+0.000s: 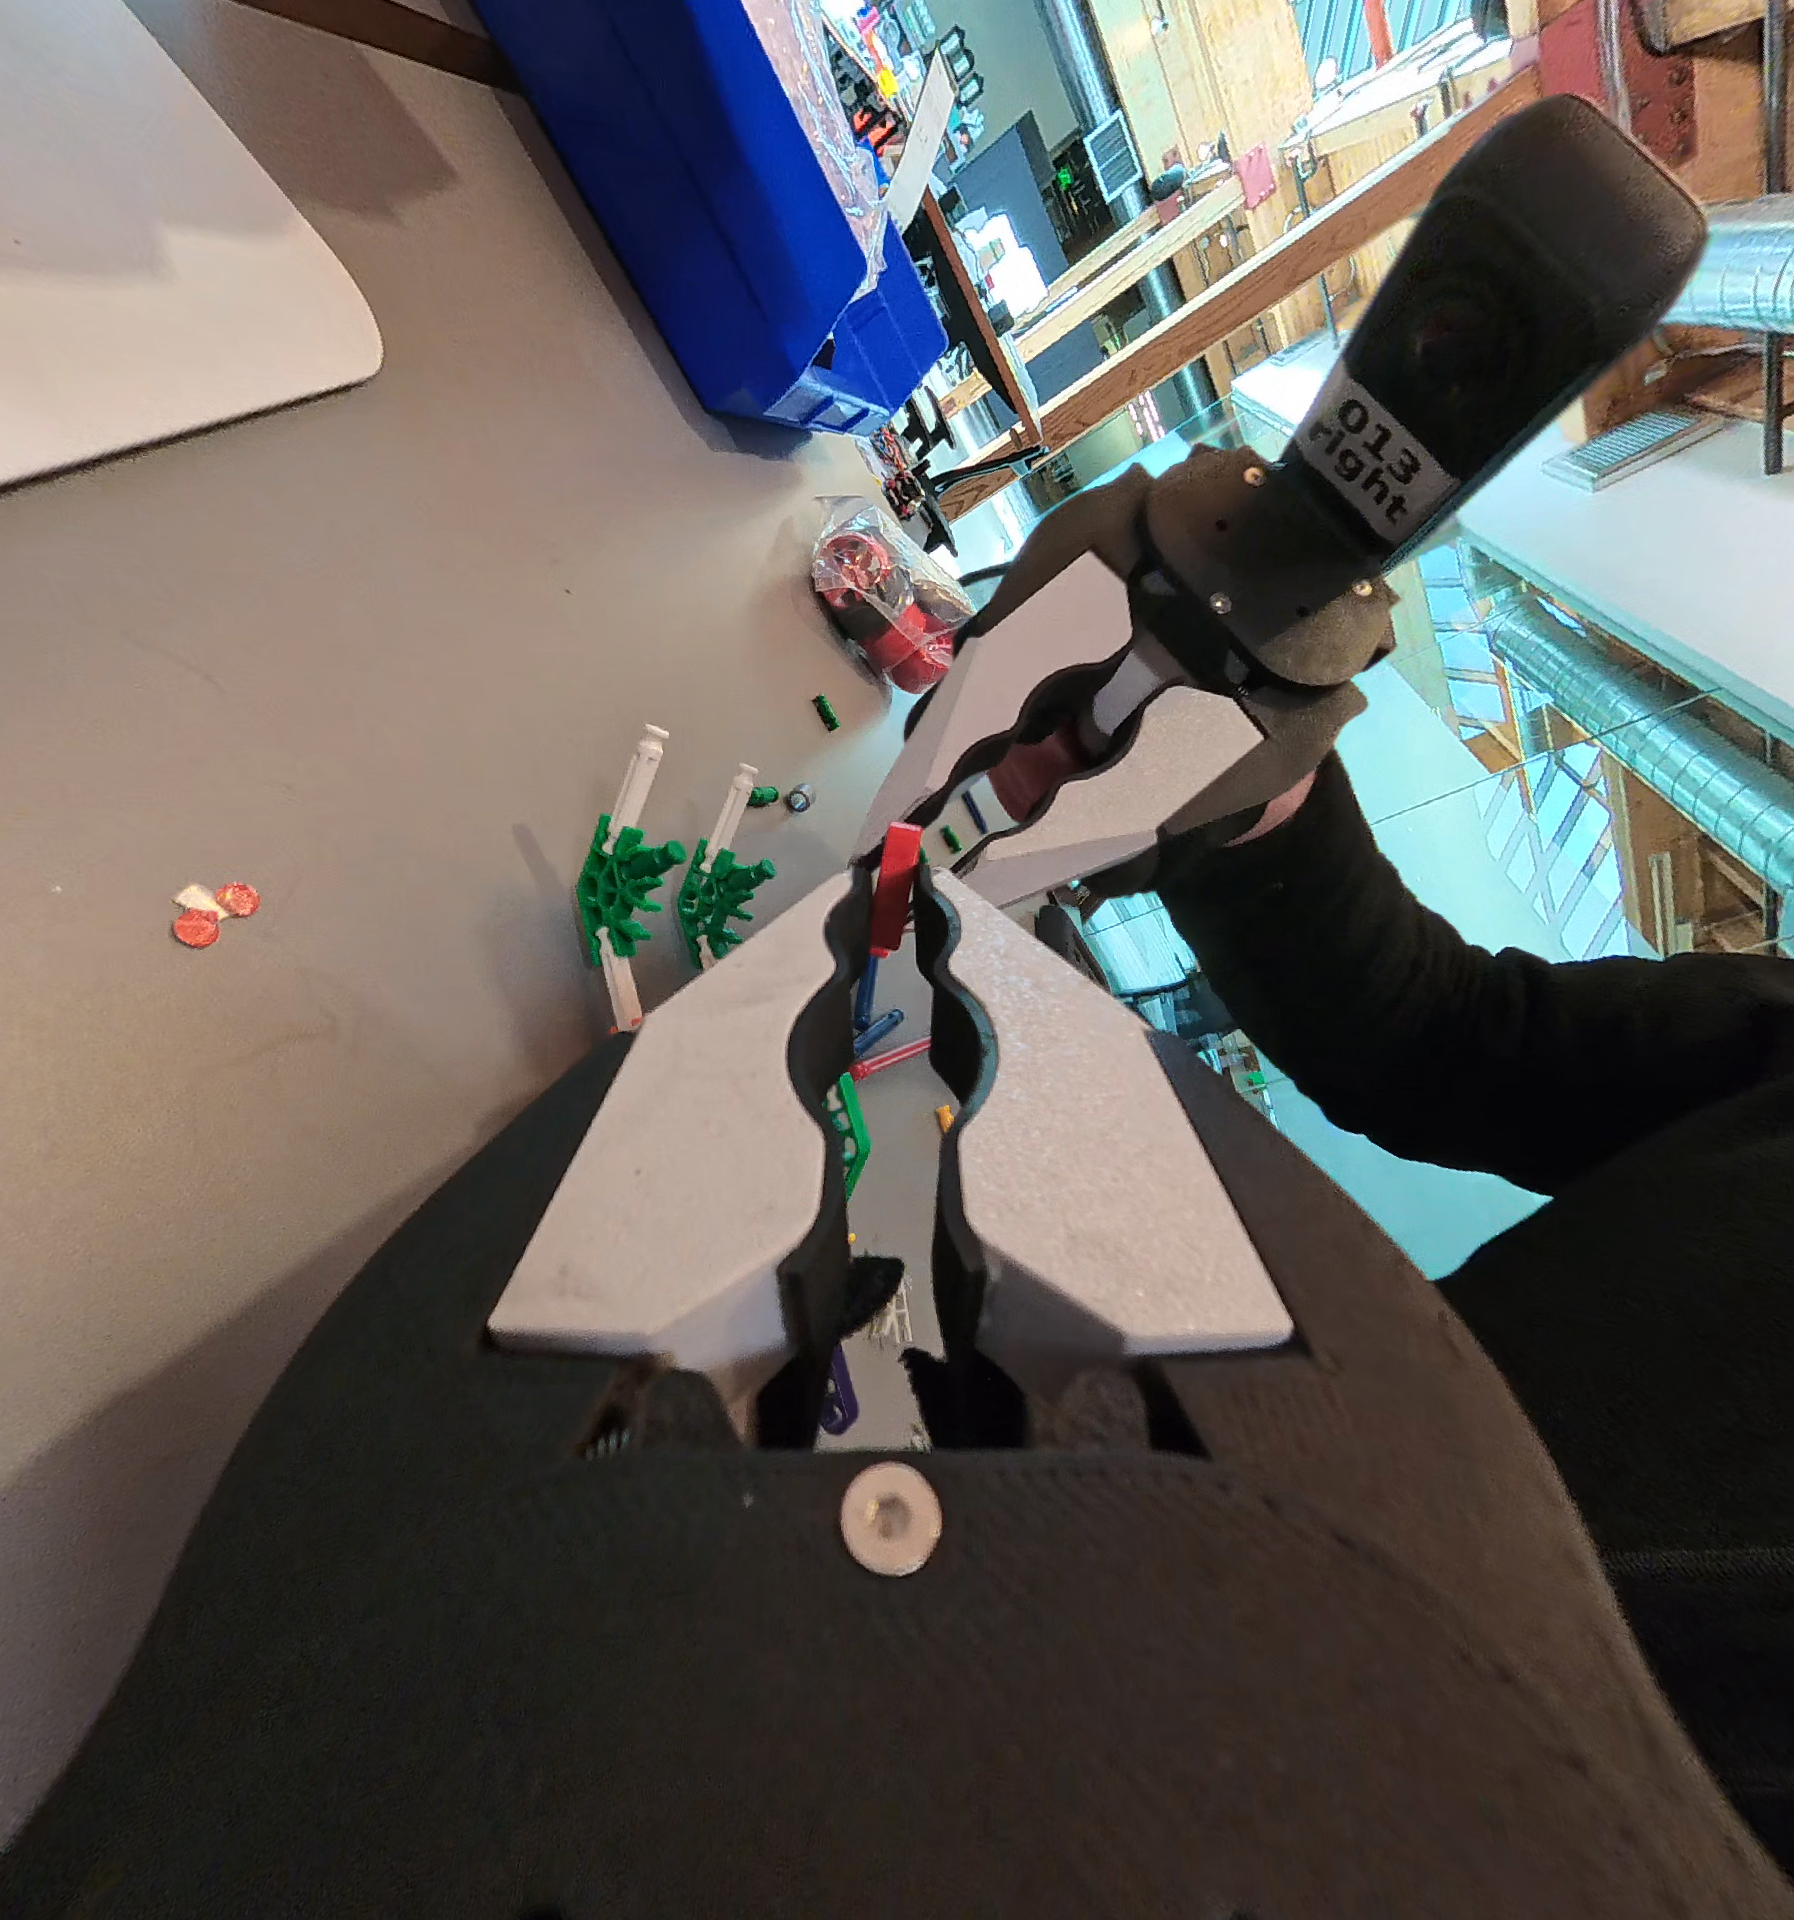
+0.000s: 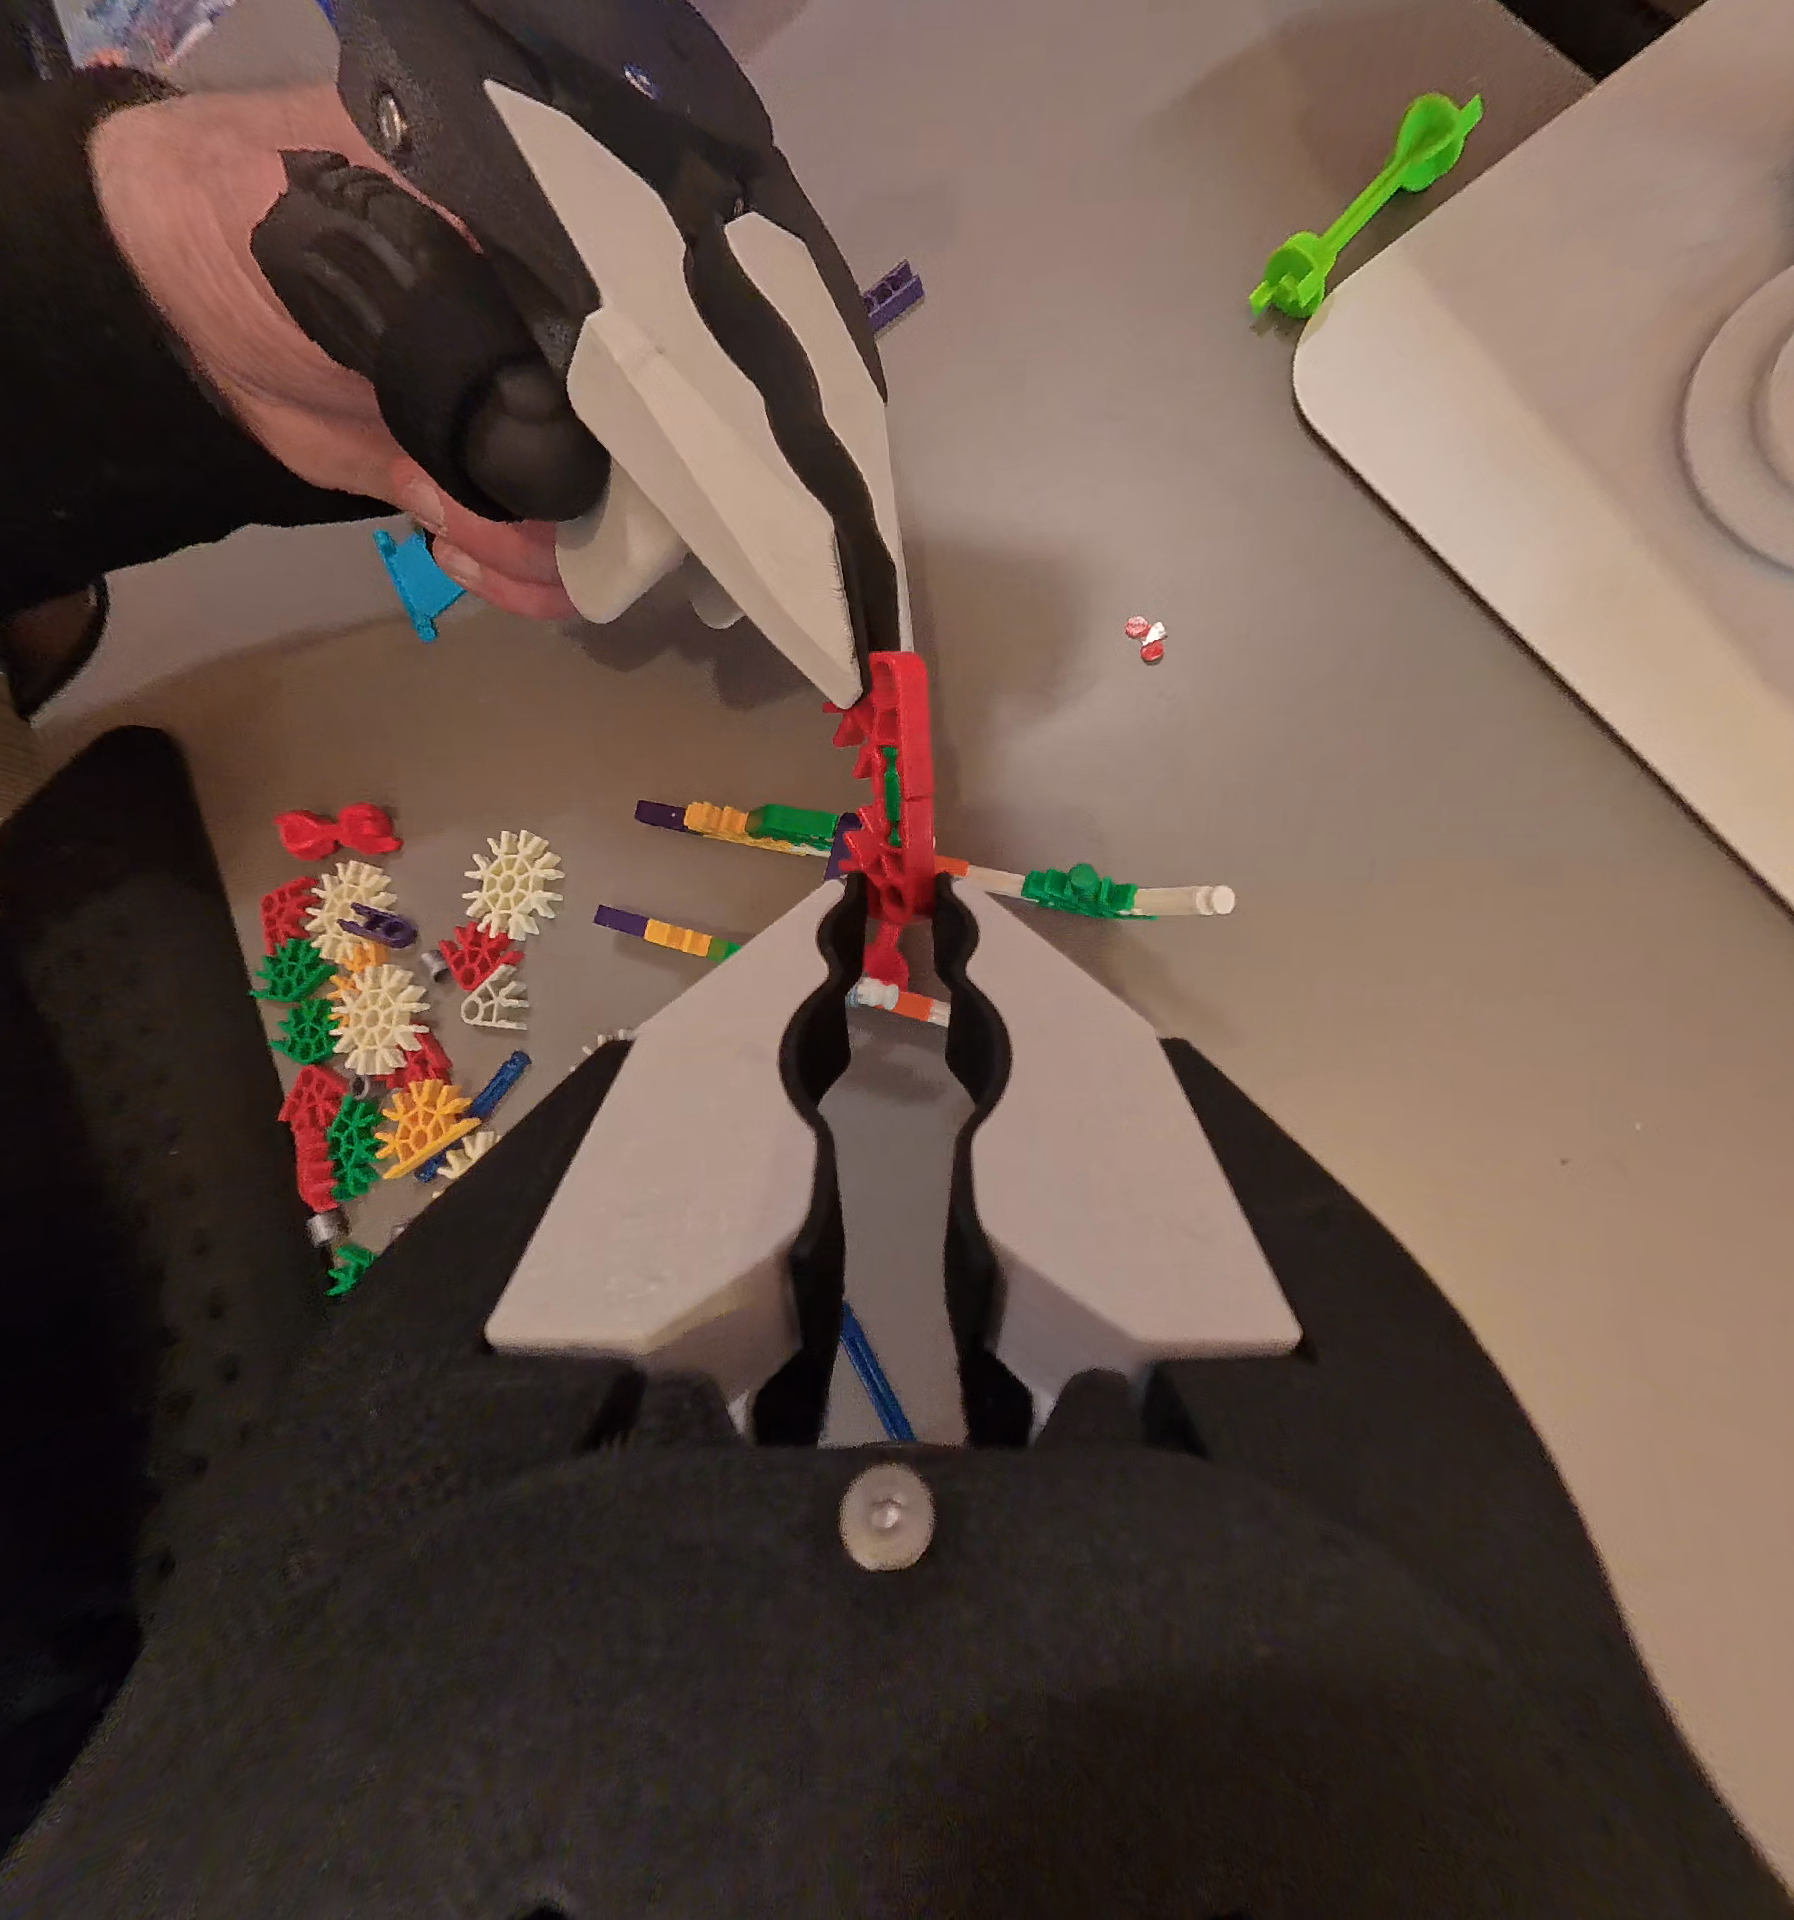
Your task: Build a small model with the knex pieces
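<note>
Our left gripper [image 1: 885,883] is clamped on one end of a red toothed connector [image 2: 895,774], and our right gripper [image 2: 893,894] pinches its other end, so the piece hangs between both above the bench [image 2: 1288,1039], steadied from two sides. Just behind it lie two rod assemblies [image 2: 747,826] banded purple, yellow and green, and a white rod with a green connector [image 2: 1080,891]. To the left sits a pile of loose connectors [image 2: 373,1029]; we count three cream wheels, though the overlapping red and green ones are hard to count. One lime-green tool [image 2: 1366,203] lies by a white tray [image 2: 1495,468].
</note>
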Motion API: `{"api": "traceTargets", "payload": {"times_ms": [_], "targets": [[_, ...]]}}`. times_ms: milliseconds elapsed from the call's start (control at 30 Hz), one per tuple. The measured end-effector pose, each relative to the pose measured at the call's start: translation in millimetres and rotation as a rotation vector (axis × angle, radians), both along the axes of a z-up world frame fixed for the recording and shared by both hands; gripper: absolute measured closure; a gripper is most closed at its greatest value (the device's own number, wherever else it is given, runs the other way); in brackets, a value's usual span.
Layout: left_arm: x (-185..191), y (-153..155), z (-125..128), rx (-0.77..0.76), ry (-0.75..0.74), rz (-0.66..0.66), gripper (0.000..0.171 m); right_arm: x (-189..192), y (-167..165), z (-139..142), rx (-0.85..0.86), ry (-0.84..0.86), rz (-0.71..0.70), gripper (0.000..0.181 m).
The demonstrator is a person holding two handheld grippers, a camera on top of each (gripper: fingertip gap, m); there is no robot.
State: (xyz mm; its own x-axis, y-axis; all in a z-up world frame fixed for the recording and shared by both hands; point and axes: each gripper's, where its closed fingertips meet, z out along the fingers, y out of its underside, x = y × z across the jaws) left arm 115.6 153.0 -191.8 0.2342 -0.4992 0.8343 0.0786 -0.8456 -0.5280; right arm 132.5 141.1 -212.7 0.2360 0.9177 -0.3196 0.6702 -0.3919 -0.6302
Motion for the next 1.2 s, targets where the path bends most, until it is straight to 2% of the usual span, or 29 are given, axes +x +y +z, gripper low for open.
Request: {"api": "traceTargets", "payload": {"times_ms": [167, 433, 533, 900, 1200], "targets": [[-8, 7, -7, -0.01, 0.035, 0.04, 0.159, 2, -1, -4, -0.187, 0.03, -0.002, 0.178], [-7, -10, -35, -0.106, 0.087, -0.056, 0.148, 11, -16, -15, -0.433, -0.063, 0.099, 0.177], [-4, -8, -39, -0.14, 0.053, -0.057, 0.146, 18, -18, -22, -0.462, -0.135, 0.107, 0.178], [7, -13, -50, -0.195, 0.091, -0.154, 0.147, 16, -20, -27, -0.602, -0.146, 0.112, 0.178], [12, -18, -54, -0.236, 0.075, -0.187, 0.161, 17, -20, -30, -0.65, -0.155, 0.098, 0.178]]}}
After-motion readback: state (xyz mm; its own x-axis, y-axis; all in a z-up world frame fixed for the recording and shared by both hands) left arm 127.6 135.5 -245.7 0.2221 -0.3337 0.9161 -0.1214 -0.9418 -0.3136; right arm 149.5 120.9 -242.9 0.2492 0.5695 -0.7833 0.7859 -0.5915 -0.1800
